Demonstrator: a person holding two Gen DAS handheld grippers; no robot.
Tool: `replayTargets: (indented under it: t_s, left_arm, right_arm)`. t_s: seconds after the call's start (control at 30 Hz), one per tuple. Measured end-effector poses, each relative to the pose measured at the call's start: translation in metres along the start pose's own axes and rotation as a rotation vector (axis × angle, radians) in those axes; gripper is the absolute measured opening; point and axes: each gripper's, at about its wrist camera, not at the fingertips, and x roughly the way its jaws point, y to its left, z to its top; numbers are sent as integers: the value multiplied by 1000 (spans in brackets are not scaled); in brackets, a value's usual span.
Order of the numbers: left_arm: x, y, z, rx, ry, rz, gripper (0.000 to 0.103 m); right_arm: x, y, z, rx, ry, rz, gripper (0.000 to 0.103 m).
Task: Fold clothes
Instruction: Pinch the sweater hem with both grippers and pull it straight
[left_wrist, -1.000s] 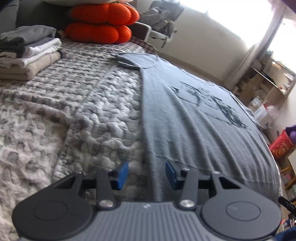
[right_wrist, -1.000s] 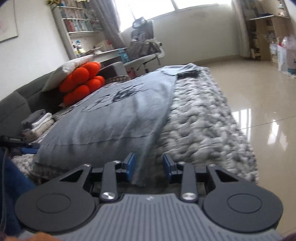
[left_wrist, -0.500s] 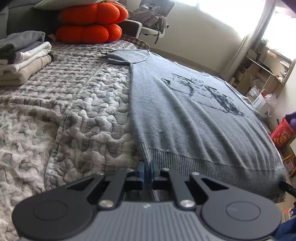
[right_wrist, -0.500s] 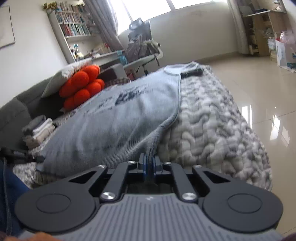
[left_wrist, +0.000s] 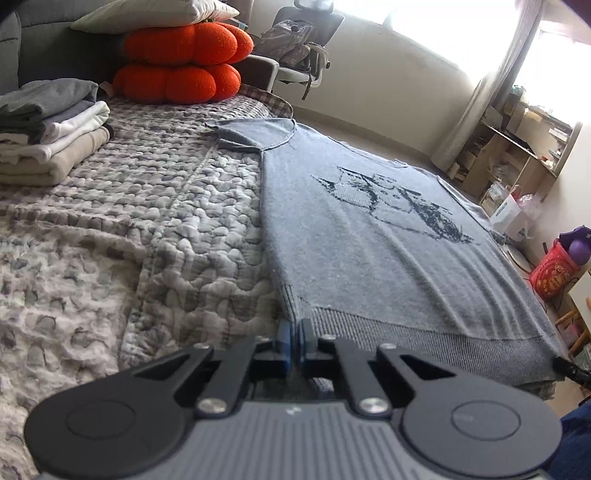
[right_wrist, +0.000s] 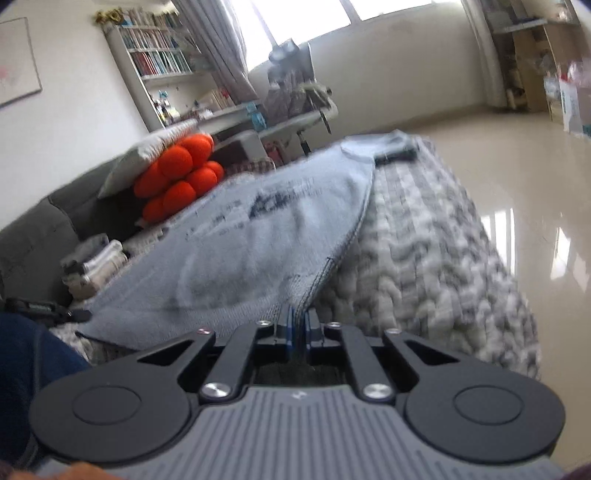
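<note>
Starting at the left of my left wrist view, I see a stack of folded clothes (left_wrist: 48, 133) on the quilted grey bedspread (left_wrist: 147, 236), with two orange pumpkin cushions (left_wrist: 181, 61) piled behind it under a pale pillow (left_wrist: 155, 13). Right of those lies the grey knit sweater (left_wrist: 369, 251), spread flat on the bedspread with a dark pattern (left_wrist: 399, 203) facing up and one short sleeve (left_wrist: 251, 133) pointing away from me. My left gripper (left_wrist: 295, 341) is clamped on the near left corner of the sweater's ribbed hem, the blue pads pressed together with the knit pinched between them. An office chair (left_wrist: 299, 44) stands beyond the bed, and a red bucket (left_wrist: 554, 273) sits on the floor at far right.

From my right wrist view, which is blurred, the same sweater (right_wrist: 258, 236) stretches away toward the cushions (right_wrist: 177, 181), its right edge lying along the bedspread (right_wrist: 424, 258). My right gripper (right_wrist: 297, 326) is closed on the other hem corner, the fabric rising from between the pads. A glossy tiled floor (right_wrist: 517, 177) fills the right side.
</note>
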Motion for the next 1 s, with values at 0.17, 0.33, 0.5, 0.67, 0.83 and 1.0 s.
replayTargets:
  t_s: [0.17, 0.33, 0.5, 0.67, 0.83, 1.0]
  left_arm:
    - [1, 6, -3, 1, 10, 9, 3]
    - [-1, 5, -5, 17, 5, 10, 3]
    - [-3, 2, -5, 22, -2, 8, 3]
    - [-19, -5, 3, 43, -52, 12, 3]
    - [-12, -9, -6, 70, -27, 47, 3]
    - [1, 1, -16, 26, 9, 65, 3]
  right_arm:
    - [4, -1, -2, 13, 18, 23, 7]
    - [-1, 2, 3, 1, 16, 27, 7]
    - [-7, -1, 1, 30, 8, 11, 7]
    - [-23, 12, 13, 21, -60, 33, 7]
    - [-15, 12, 7, 18, -12, 1, 7]
    - [-13, 3, -2, 49, 4, -52, 7]
